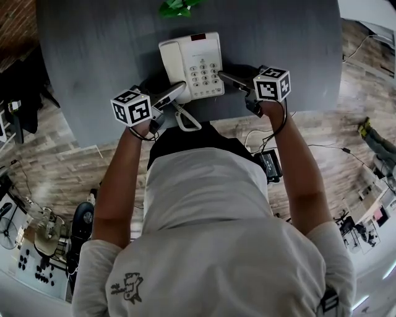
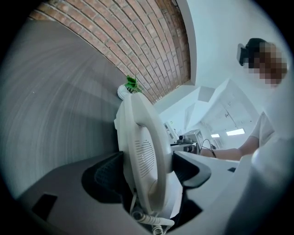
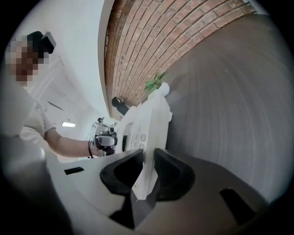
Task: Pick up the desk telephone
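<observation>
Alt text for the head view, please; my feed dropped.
Two handheld grippers grip a white push-button desk telephone from both sides on a dark grey table: the left gripper at its handset side, the right gripper at its keypad side. A green plant sits at the far edge.

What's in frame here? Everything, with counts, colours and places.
table: 1, grey, top of head view
phone: 1, white, table's near edge, between the grippers
handset: 1, white, on phone's left side
cord: 1, white, coiled, over table's near edge
plant: 1, green, table's far edge
box: 1, black, on floor by right forearm
left gripper: 1, silver with black-and-white cube, closed on phone's handset side
right gripper: 1, same colours, closed on phone's right edge
</observation>
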`<action>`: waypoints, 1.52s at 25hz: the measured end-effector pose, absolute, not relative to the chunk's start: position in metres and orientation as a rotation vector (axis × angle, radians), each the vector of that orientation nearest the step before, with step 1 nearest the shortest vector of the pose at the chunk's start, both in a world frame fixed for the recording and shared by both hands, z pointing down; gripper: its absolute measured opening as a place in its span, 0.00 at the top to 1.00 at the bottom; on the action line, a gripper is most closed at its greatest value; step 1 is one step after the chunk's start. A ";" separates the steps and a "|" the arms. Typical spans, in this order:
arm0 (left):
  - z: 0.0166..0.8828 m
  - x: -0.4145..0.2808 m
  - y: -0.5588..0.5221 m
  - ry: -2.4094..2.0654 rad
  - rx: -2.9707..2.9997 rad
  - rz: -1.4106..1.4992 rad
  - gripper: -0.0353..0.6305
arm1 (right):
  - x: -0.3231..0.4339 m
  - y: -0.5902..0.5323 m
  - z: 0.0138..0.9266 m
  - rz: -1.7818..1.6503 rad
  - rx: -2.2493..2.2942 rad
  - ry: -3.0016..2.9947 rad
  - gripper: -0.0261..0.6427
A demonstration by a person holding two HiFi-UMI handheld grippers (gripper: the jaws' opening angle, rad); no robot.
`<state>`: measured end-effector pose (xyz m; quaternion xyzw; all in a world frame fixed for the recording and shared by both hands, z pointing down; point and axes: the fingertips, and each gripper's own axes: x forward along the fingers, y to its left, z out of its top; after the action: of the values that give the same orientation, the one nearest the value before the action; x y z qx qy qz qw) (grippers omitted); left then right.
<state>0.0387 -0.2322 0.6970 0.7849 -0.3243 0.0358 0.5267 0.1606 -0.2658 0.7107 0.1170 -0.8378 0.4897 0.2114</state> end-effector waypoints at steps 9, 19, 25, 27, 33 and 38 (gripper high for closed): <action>0.694 0.036 -0.232 -0.786 1.858 0.090 0.43 | 0.167 -0.262 0.719 1.333 0.370 -2.307 0.85; 0.677 0.043 -0.219 -0.792 1.887 0.094 0.44 | 0.173 -0.254 0.697 1.287 0.374 -2.345 0.85; 0.667 0.049 -0.210 -0.804 1.914 0.102 0.44 | 0.178 -0.247 0.686 1.234 0.381 -2.370 0.85; 0.662 0.053 -0.207 -0.800 1.924 0.104 0.44 | 0.182 -0.244 0.680 1.213 0.382 -2.375 0.85; 0.650 0.062 -0.197 -0.807 1.944 0.100 0.44 | 0.184 -0.234 0.653 1.228 0.406 -2.397 0.85; 0.636 0.072 -0.186 -0.810 1.972 0.116 0.44 | 0.192 -0.223 0.635 1.207 0.433 -2.422 0.86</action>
<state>0.0719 -0.1865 0.6361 0.8092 -0.3323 0.0476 0.4821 0.1917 -0.2232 0.6349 0.1548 -0.8661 0.4315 0.1992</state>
